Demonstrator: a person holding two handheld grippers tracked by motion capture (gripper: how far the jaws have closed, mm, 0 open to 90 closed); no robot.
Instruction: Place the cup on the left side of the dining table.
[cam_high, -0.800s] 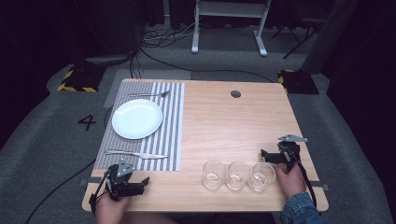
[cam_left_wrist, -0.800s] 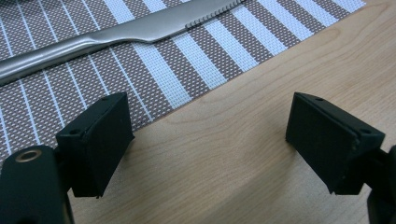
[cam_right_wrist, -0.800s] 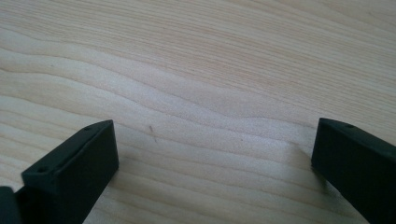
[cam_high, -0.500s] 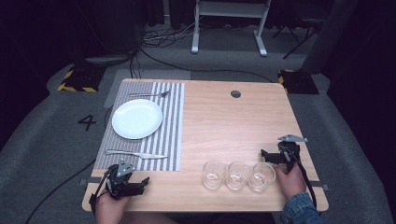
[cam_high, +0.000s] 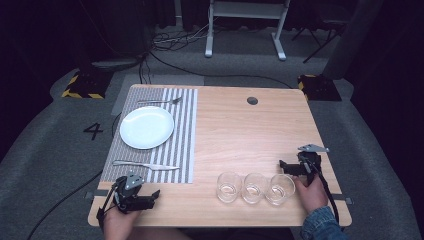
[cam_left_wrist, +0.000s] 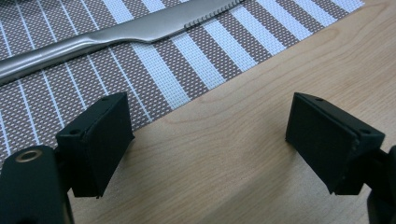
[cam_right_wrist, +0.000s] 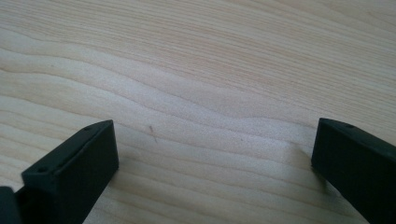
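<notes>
Clear glass is what I'm lining up on: three empty tumblers (cam_high: 254, 187) in a touching row at six o'clock on the wooden table (cam_high: 240, 135), the right gripper (cam_high: 286, 166) beside the rightmost one, jaws spread over bare wood, I judge ready to take it. My left gripper (cam_high: 150, 196), also spread wide, rests at seven o'clock just below the striped placemat (cam_high: 182, 135) and knife (cam_high: 145, 164).
</notes>
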